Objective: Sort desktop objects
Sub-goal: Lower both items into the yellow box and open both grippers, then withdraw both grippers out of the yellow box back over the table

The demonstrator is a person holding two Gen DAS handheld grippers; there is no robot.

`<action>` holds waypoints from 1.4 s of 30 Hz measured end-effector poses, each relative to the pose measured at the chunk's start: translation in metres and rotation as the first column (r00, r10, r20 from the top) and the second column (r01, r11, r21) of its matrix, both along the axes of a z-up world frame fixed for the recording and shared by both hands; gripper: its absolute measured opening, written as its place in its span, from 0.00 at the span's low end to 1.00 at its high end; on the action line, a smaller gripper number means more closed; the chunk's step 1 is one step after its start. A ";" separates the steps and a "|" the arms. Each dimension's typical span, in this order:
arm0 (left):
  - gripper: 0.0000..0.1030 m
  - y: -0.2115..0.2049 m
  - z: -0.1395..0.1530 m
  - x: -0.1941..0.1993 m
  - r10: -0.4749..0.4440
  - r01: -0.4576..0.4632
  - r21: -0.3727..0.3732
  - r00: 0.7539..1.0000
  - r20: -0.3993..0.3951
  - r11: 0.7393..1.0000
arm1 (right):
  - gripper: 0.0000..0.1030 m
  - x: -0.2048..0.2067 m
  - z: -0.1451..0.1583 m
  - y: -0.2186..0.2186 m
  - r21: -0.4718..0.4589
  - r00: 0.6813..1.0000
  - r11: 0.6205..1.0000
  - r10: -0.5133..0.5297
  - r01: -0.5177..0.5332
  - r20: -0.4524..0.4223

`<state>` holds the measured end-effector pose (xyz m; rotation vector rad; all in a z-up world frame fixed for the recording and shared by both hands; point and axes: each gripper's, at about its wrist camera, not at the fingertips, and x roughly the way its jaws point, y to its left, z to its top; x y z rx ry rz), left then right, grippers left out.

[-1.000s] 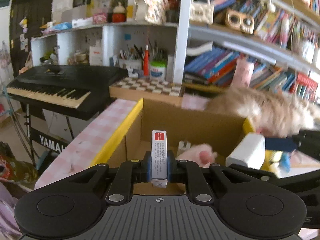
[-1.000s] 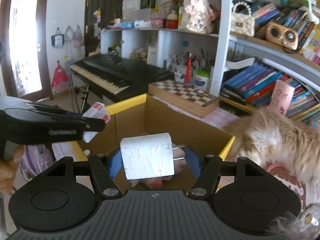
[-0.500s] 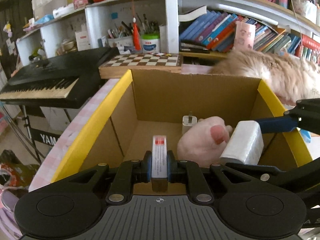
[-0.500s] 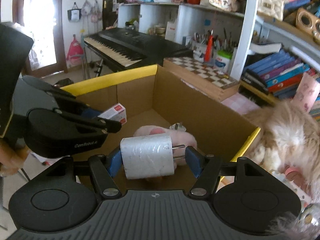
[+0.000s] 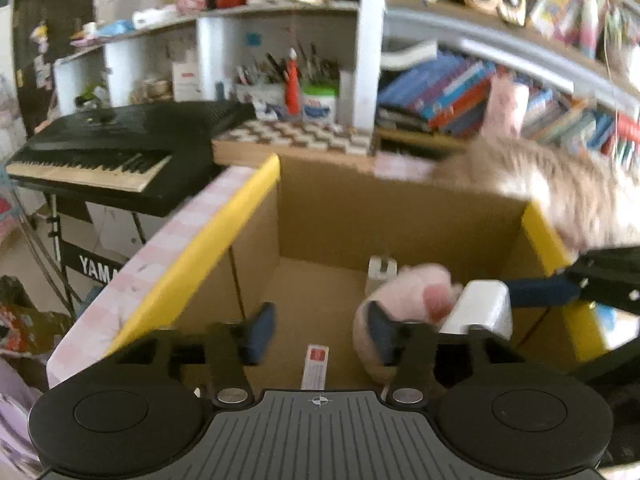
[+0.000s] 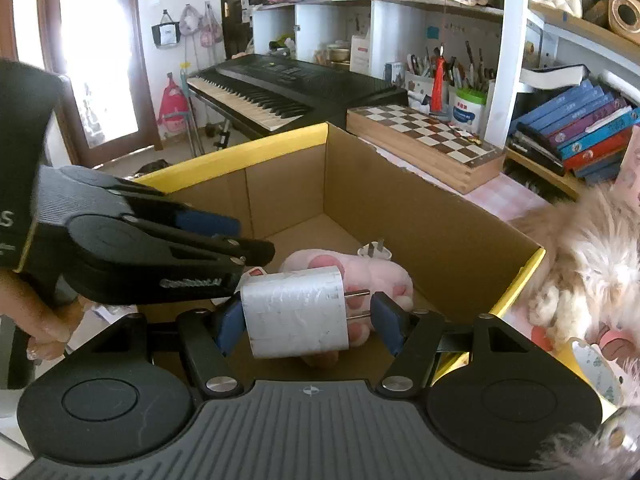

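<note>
The left gripper [image 5: 318, 336] hangs over the near part of the cardboard box [image 5: 400, 216] with its jaws spread wide and nothing between them. Below the gap, the small red-and-white carton [image 5: 316, 366] lies on the box floor at the near wall; the right wrist view shows only a red-and-white corner of it [image 6: 256, 271] past the left gripper's body. That view also shows the person's hand [image 6: 44, 320] gripping the left tool, which the left view cannot show.

The right gripper [image 6: 308, 318] has its jaws partly closed on the white charger [image 6: 296, 314], one pad against its flat back and the other at the tips of its two prongs, held above the near right part of the box. In the left wrist view the charger [image 5: 480, 308] appears at the right with one blue pad beside it, the prongs hidden.

Inside the box, a pink plush paw [image 6: 360, 276] lies on the floor, with a second white plug [image 6: 374, 251] just beyond it towards the far wall. The left view is blurred. Outside the right wall rests a fluffy cream-coloured animal [image 6: 592, 248]. A chessboard [image 6: 428, 136] sits beyond the far wall, and a keyboard [image 6: 280, 84] stands far left.
</note>
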<state>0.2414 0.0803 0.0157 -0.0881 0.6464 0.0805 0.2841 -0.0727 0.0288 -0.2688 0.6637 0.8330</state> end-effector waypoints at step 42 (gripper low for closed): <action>0.78 -0.013 0.034 -0.085 0.027 -0.022 -0.036 0.988 0.151 0.999 | 0.75 -0.020 0.029 -0.032 0.012 0.955 0.972 -0.231 0.233 0.184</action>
